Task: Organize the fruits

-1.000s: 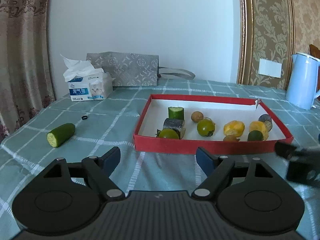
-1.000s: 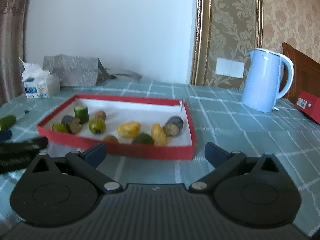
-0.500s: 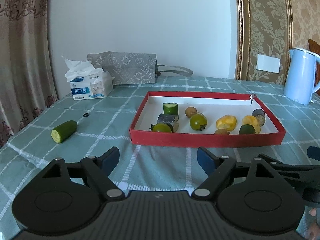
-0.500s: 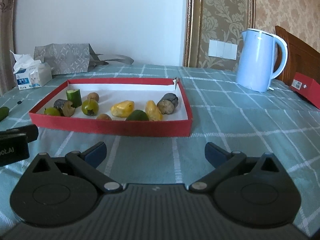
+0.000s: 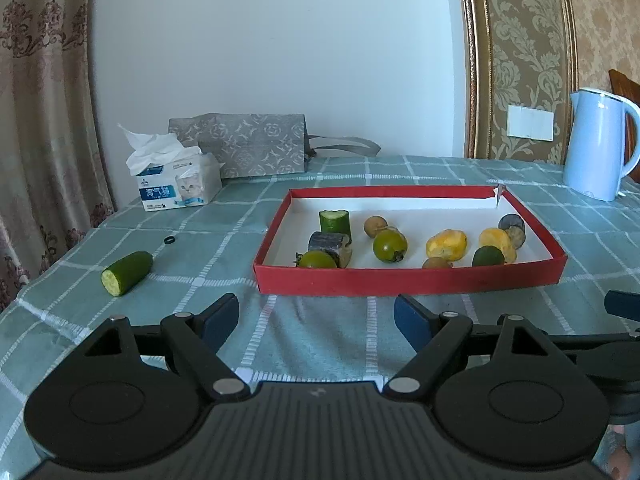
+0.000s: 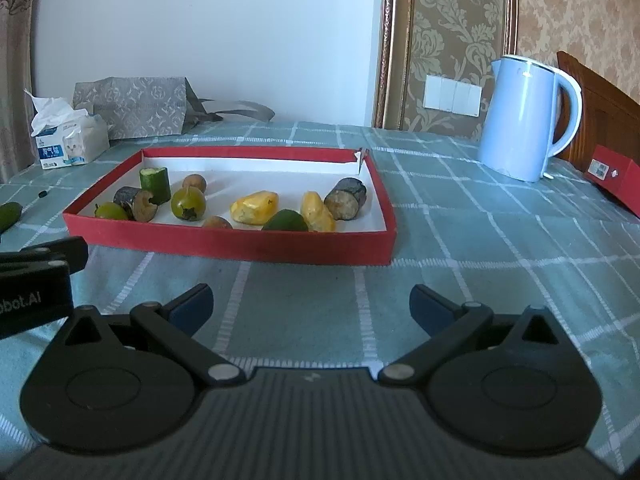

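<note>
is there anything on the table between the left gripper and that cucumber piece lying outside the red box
Nothing visible. The cucumber piece lies on bare tablecloth ahead and to the left of the open left gripper. The small black ring sits beyond it, and the red box is off to the right.

Both wrist cameras look low across the table from its near edge, the left one set further left, sharing the red tray [image 5: 408, 278] [image 6: 224, 246] just ahead.

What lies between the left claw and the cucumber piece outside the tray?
Only bare checked tablecloth separates the left claw from the cucumber piece, as the left wrist view shows.
</note>
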`<state>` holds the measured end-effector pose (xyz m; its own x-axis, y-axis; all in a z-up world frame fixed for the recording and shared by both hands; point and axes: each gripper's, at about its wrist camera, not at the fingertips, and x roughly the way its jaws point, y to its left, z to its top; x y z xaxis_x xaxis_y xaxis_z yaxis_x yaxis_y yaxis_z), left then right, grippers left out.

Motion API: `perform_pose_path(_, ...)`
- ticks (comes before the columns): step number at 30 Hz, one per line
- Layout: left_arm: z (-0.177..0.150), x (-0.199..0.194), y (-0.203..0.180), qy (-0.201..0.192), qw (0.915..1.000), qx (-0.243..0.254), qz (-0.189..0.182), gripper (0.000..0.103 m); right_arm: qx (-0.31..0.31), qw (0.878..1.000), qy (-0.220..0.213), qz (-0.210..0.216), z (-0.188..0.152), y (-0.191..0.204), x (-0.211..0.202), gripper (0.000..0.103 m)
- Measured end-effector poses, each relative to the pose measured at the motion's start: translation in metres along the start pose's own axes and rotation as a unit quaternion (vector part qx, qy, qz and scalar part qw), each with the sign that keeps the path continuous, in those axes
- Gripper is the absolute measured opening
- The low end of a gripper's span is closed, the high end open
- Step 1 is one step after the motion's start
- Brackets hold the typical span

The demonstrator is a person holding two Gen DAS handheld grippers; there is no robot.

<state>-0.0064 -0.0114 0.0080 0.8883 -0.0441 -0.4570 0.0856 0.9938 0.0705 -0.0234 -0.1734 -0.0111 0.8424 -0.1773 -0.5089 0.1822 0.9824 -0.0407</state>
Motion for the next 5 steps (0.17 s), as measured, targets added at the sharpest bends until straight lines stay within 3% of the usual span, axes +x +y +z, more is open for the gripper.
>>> perform_pose_path(5,-0.0004,0.0029,0.0013,0.003,1.0,-0.003,0.002,0.085,0.001,1.0,0.001,0.001,-0.0002,-0.0001,0.0018,0.103)
